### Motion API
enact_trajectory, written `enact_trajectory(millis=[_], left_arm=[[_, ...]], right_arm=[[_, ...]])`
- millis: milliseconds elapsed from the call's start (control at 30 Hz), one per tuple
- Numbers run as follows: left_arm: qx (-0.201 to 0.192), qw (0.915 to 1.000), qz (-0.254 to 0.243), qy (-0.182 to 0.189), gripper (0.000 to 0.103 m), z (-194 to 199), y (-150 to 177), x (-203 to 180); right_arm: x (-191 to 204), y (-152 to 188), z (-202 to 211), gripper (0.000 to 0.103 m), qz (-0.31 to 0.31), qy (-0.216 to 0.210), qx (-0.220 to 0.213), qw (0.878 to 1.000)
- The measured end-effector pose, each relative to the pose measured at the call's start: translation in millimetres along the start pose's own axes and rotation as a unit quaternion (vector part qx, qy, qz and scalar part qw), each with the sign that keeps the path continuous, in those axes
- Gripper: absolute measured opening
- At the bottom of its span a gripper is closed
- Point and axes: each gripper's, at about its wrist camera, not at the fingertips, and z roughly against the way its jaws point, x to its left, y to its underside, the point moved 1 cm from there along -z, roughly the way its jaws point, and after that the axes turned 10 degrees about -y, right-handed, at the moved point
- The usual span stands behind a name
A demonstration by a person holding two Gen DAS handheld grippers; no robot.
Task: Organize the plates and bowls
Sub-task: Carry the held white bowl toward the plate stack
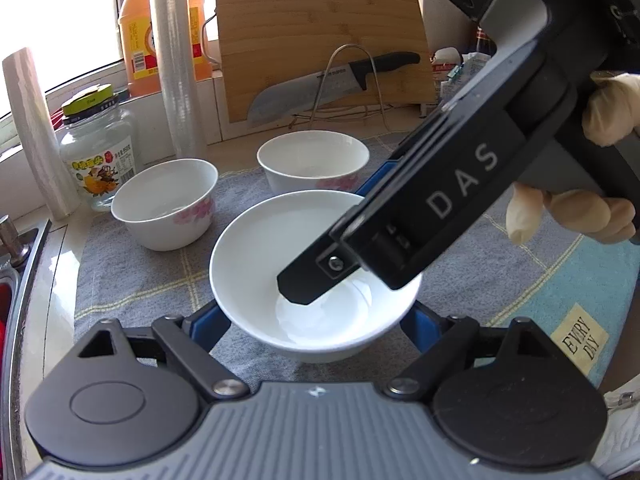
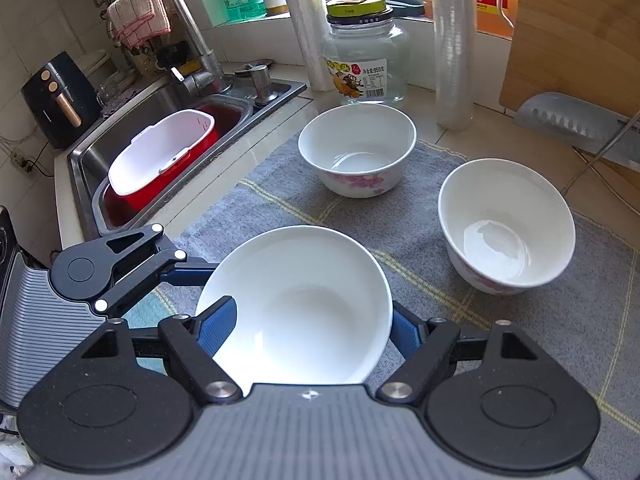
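Bowl, plain white (image 1: 316, 280), shallow and glossy, sat on the grey checked mat (image 1: 132, 276) nearest both cameras; two deeper white bowls with pink flower prints stood behind it, one to the left (image 1: 165, 203) and one further back (image 1: 313, 166), apart from each other and from the plain bowl. The plain bowl's near rim was cut off by the gripper housing in the right wrist view, and its right side was covered by the right gripper's body in the left wrist view. Left gripper (image 1: 316, 320) had its blue pads against opposite sides of the plain bowl, jaws at a middling width, clamped on it. Right gripper (image 2: 308, 328) likewise straddled the same bowl, one blue finger (image 2: 218, 326) lying over the rim inside it, the other outside; it appeared to grip the bowl. A gloved hand (image 1: 600, 184) held the right gripper.
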Motion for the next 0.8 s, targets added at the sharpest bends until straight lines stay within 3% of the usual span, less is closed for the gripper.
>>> enact_trajectory(millis=[800], left_arm=[[-0.010, 0.9933, -0.064, 0.096, 0.090, -17, -38, -96]], right_arm=[[-50, 73, 90, 0.085, -0.074, 0.065, -0.044, 0.994]])
